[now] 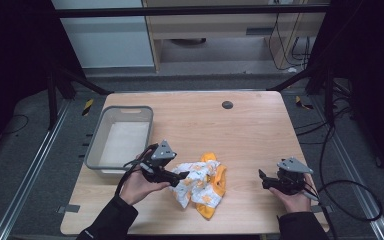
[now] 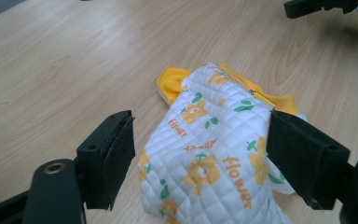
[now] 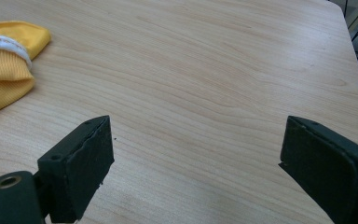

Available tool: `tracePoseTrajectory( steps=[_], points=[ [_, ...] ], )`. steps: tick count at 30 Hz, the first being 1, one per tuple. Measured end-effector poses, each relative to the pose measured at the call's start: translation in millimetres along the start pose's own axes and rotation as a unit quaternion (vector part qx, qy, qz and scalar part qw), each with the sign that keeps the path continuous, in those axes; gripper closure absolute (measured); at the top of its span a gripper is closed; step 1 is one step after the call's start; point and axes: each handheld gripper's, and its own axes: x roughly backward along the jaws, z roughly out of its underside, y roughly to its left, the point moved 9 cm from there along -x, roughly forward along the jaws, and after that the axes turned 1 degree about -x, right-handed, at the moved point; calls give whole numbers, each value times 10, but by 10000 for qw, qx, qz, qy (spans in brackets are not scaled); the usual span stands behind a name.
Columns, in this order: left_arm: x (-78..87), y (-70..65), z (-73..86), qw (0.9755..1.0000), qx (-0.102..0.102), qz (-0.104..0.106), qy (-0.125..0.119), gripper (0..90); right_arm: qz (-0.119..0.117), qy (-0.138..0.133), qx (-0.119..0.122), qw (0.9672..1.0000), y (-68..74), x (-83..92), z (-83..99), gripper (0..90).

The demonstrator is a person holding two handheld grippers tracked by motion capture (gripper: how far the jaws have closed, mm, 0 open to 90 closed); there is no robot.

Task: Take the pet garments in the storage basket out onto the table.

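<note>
The crumpled white quilted cloth with orange flowers and yellow lining lies bunched near the wooden table's front edge. My left gripper straddles it, jaws wide, nothing pinched (no grip yet). My right gripper gapes over bare wood. The grey plastic bin holds no cloth.

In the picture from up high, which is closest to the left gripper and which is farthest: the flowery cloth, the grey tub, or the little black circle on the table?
From the left gripper:
1. Flowery cloth, right at its jaws.
2. Grey tub, just behind it, left side.
3. Black circle, far edge of the table.
</note>
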Motion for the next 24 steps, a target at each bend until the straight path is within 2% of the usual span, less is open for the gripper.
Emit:
tracePoseTrajectory(
  steps=[3,6,11,15,19,20,23,24],
  points=[
    [67,22,47,9998,119,-107,-156,241,-7,16,-16,10000,5,1,3,93],
    [129,48,106,9994,131,-235,-224,246,6,8,-3,10000,1,3,3,92],
    [254,99,204,9975,303,-461,-438,268,9,30,19,10000,1,0,10,91],
    [320,133,280,9959,433,-625,-497,295,19,31,4,10000,2,4,11,89],
    [432,182,457,9925,630,-852,-604,315,23,38,19,10000,2,5,15,89],
    [432,182,457,9925,630,-852,-604,322,23,38,19,10000,2,5,15,89],
    [521,219,553,9893,777,-983,-752,335,37,59,41,10000,5,-2,23,88],
    [578,239,613,9870,859,-1054,-855,356,44,67,59,10000,6,-6,27,87]
  ],
)
